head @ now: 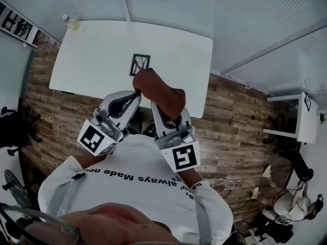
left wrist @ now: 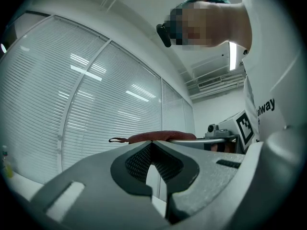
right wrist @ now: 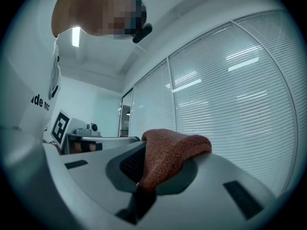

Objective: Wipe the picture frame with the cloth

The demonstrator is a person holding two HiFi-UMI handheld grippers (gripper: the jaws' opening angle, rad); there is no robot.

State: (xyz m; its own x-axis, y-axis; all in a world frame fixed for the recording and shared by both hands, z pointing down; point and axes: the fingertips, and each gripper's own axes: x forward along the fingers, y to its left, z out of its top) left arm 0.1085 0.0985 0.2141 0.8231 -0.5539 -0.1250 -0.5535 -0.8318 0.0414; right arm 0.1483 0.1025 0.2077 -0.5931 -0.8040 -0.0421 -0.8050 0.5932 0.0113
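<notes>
**Clerk:** Item one, the jaws?

**Me:** My right gripper [right wrist: 144,152] has its jaws clamped on the cloth [right wrist: 178,145]. My left gripper [left wrist: 152,145] has its jaws together on nothing. I hold both up by my chest, at the near side of the bench [head: 87,60].

**Clerk:** Item two, the task's thing?

**Me:** The picture frame [head: 139,64] is on the bench, middle to far side, well apart from both grippers. I can't tell whether it lies flat or stands.

**Clerk:** Hazards?

**Me:**
- Only a fold of the cloth is pinched and the rest flops loose over one jaw. I judge that hard rubbing could tug it free.
- The loose flap could catch a corner of the frame and drag it.
- The frame looks small and probably light. With my left jaws closed nothing steadies it, so a wiping push may slide it across the smooth top or tip it.
- If the cloth bunches aside, bare jaw could scrape the frame's face.

**Clerk:** Materials?

**Me:**
- Cloth: rust-red, nubbly knit, soft and thick, with a rounded hump where it folds.
- Jaws: grey hard plastic with dark meshed pads in a scooped recess.
- Frame: thin dark square border around a line pattern.
- Bench: plain white, matte, with rounded corners.
- Floor [head: 240,116]: wood planks.
</notes>
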